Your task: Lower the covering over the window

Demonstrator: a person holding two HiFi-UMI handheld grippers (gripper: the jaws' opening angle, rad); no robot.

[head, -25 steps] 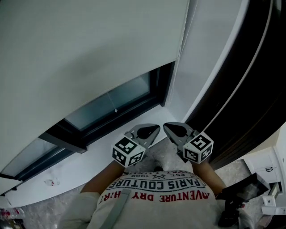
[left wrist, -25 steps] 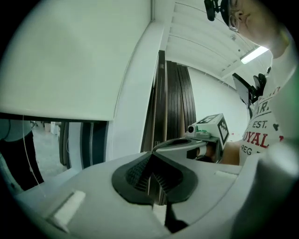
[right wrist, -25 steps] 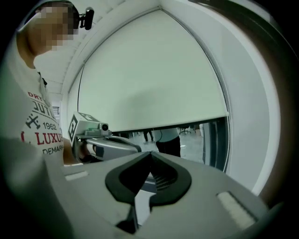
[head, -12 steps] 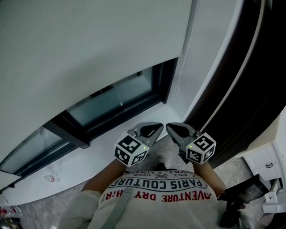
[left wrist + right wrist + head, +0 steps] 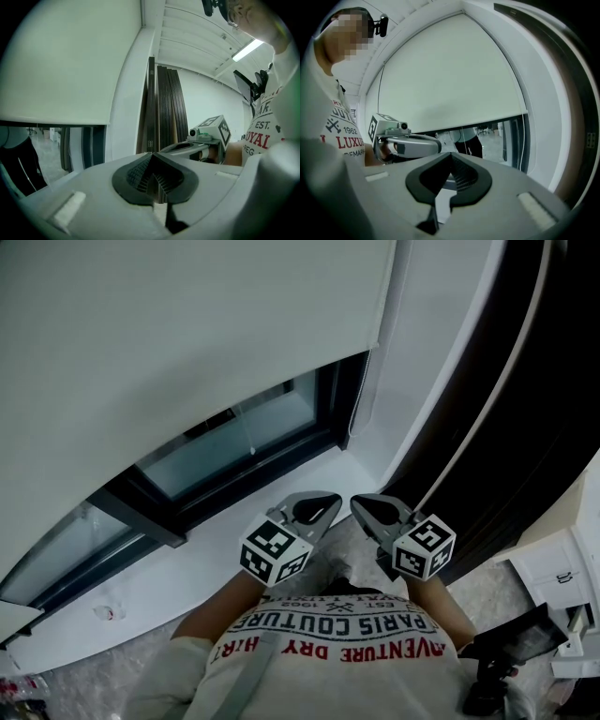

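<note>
Two claws side by side in head view, near, just apart: grey left gripper, grey right gripper. Far left, white fabric roller blind hanging over most of dark-framed window, glass strip bare beneath. Left gripper view: jaws pressed together, empty. Right gripper view: jaws likewise closed on nothing.

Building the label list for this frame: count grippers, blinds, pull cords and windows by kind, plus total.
Grey two-jaw grippers: 2 (left gripper, right gripper)
White roller blind: 1
White pull cord: 1
Dark-framed window: 1
Total: 5
</note>
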